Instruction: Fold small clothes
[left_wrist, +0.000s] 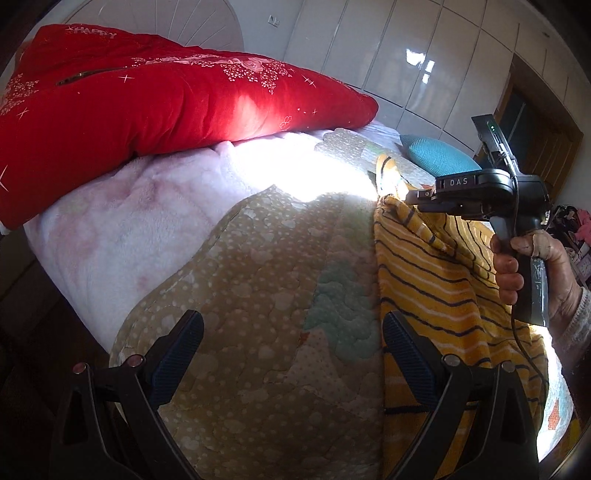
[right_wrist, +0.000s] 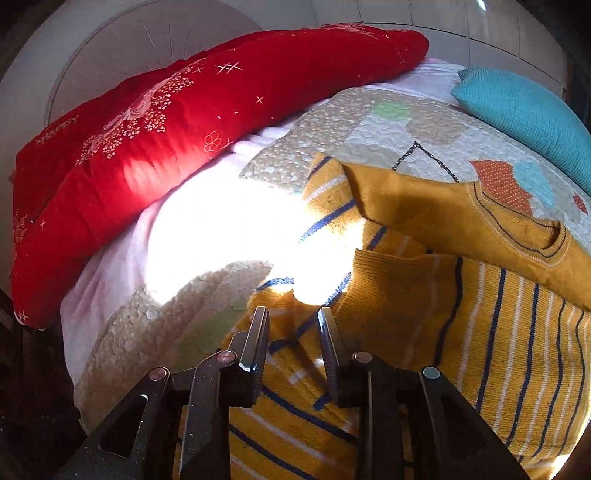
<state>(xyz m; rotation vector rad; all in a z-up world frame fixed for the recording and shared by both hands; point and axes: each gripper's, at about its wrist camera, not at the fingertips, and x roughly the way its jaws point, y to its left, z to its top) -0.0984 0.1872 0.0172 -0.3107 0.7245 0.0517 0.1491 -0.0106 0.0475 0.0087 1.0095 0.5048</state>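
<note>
A small yellow sweater (left_wrist: 424, 288) with navy and white stripes lies on the patterned quilt (left_wrist: 258, 280) of a bed. In the right wrist view the sweater (right_wrist: 498, 332) has a plain yellow part folded across its top, near the neckline. My right gripper (right_wrist: 293, 328) points down at the sweater's left edge, its jaws a little apart over striped cloth that the pads do not press. From the left wrist view, the right gripper (left_wrist: 413, 197) hovers at the sweater's far corner, held by a hand (left_wrist: 524, 266). My left gripper (left_wrist: 293, 336) stands wide open above the quilt, beside the sweater's left edge.
A big red pillow (left_wrist: 147, 110) lies at the back left on a pink fleece blanket (left_wrist: 129, 221). A teal cushion (right_wrist: 524, 114) sits at the back right. White wardrobe doors (left_wrist: 406, 55) stand behind the bed. The bed's edge drops off at the left. Strong sunlight glares on the middle.
</note>
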